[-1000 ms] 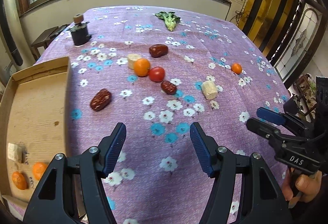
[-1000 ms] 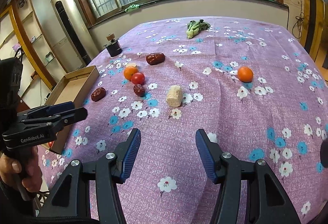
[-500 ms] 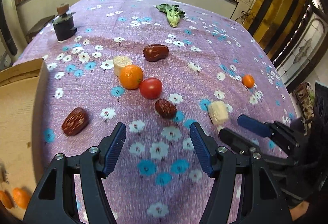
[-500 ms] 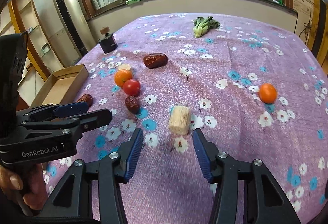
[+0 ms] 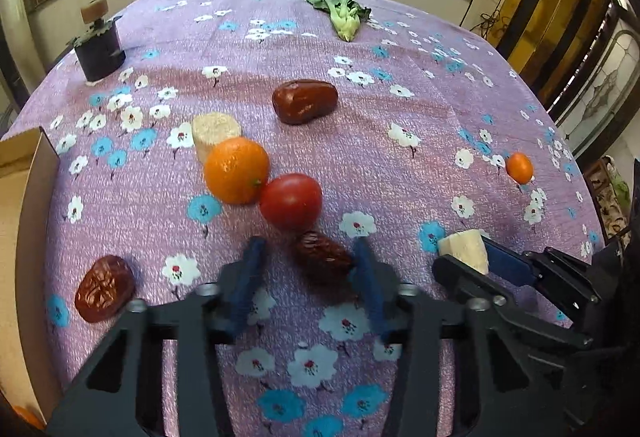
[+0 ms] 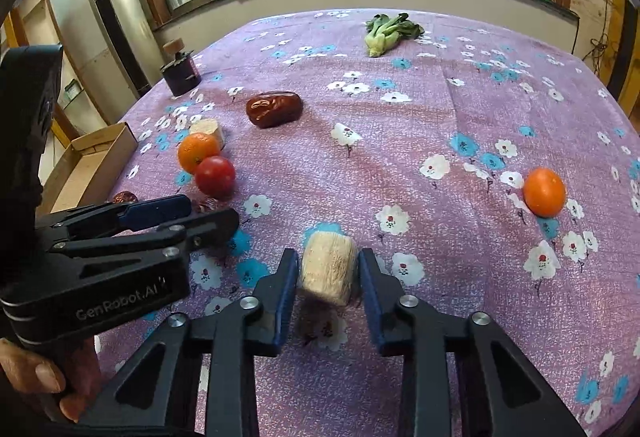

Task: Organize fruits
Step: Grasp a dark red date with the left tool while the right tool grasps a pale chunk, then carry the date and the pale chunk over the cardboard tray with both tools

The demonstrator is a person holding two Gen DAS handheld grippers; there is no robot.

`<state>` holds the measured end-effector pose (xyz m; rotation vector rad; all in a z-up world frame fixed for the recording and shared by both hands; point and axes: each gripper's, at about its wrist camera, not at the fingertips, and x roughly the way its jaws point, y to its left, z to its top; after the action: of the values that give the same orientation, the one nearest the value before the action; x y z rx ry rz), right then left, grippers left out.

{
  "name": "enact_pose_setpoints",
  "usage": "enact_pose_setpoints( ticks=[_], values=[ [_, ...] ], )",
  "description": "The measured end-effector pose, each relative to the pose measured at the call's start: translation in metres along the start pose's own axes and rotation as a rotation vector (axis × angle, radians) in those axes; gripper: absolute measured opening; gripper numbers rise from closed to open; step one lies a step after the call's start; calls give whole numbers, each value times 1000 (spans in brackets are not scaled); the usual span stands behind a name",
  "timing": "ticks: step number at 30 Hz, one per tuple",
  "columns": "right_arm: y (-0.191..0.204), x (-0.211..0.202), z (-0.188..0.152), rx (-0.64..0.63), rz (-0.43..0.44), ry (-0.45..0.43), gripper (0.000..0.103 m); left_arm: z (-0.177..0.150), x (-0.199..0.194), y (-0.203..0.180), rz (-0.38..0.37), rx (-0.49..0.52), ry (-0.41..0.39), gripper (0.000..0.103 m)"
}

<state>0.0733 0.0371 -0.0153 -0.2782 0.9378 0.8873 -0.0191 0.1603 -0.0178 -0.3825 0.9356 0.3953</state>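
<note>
Purple cloth printed with white and blue flowers covers the surface [image 6: 500, 85], and most of the fruit is still loose on it. The left tool [image 5: 308, 269] has its fingers closed in on a small dark date [image 5: 322, 253], blurred but apparently clamped. The right tool [image 6: 328, 277] is clamped on a pale cut corn piece [image 6: 328, 267].

Just ahead of the left tool sit a tomato [image 5: 291, 200] touching an orange [image 5: 236, 176], with a second corn piece [image 5: 216, 129] behind and a large date [image 5: 305, 101] beyond. Another date [image 5: 105, 287] lies to the tool's left, beside the cardboard box [image 5: 24, 221]. A smaller orange [image 6: 544, 191] lies off to the right tool's right. Something orange shows at the box's near corner, so sorting seems barely begun.

Far ahead lie a leafy green vegetable [image 6: 386, 31] and a dark jar [image 6: 180, 71] with a cork top. Barred windows run along the far wall, and a tall standing unit occupies the corner.
</note>
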Motion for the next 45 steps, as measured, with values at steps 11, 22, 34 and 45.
enact_pose_setpoints(
  ticks=[11,22,34,45],
  values=[
    [5,-33,-8,30,49,-51,30,-19,-22,3,-17,34,-7,27],
    [30,-73,-16,9,77,-103,30,-35,-70,8,61,66,-83,27],
    [70,-94,-24,-44,105,-126,30,-50,-108,32,105,35,-146,27],
    [100,-99,-28,-90,121,-125,30,-62,-127,52,117,2,-167,27]
  ],
)
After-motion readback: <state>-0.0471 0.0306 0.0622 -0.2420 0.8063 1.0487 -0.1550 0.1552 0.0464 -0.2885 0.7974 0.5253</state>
